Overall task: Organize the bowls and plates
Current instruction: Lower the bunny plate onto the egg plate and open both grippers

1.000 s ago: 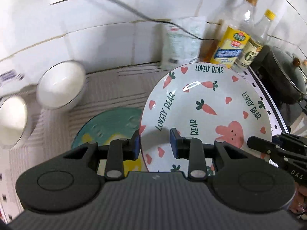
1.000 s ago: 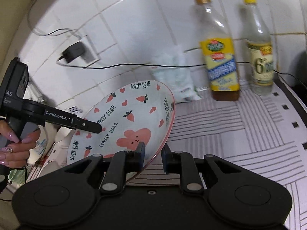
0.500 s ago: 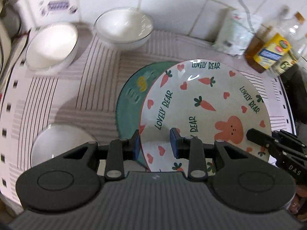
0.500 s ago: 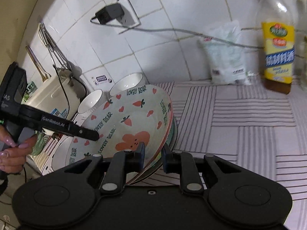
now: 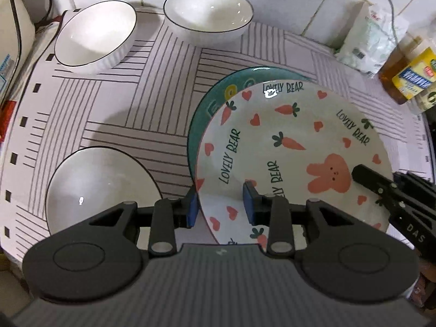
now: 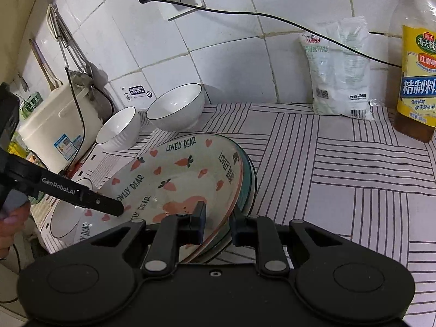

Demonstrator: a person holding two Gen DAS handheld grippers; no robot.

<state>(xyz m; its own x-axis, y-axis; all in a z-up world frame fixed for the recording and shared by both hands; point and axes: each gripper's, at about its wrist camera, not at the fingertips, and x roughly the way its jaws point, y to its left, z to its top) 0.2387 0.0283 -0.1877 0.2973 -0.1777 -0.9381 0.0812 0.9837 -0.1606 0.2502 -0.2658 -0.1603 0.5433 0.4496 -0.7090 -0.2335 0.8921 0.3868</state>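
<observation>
A white plate with carrots, hearts and a pink bunny (image 5: 288,147) lies on top of a teal plate (image 5: 215,100); only the teal plate's far-left rim shows. Both also show in the right wrist view, the bunny plate (image 6: 177,179) over the teal plate (image 6: 249,182). My left gripper (image 5: 219,208) has one finger on each side of the bunny plate's near rim, with a gap at the pads. My right gripper (image 6: 216,224) straddles the plates' right rim the same way. Three white bowls (image 5: 95,38) (image 5: 207,13) (image 5: 100,188) stand on the striped mat.
A white rice cooker (image 6: 54,133) stands at the left by the tiled wall. A salt bag (image 6: 338,70) and a yellow-labelled bottle (image 6: 417,76) stand at the back right. A cable (image 6: 272,16) hangs from a wall plug. The striped mat (image 6: 354,179) covers the counter.
Both grippers lowered the bunny plate from tilted in the air down flat onto the teal plate. The left gripper's fingers have spread apart slightly at the rim.
</observation>
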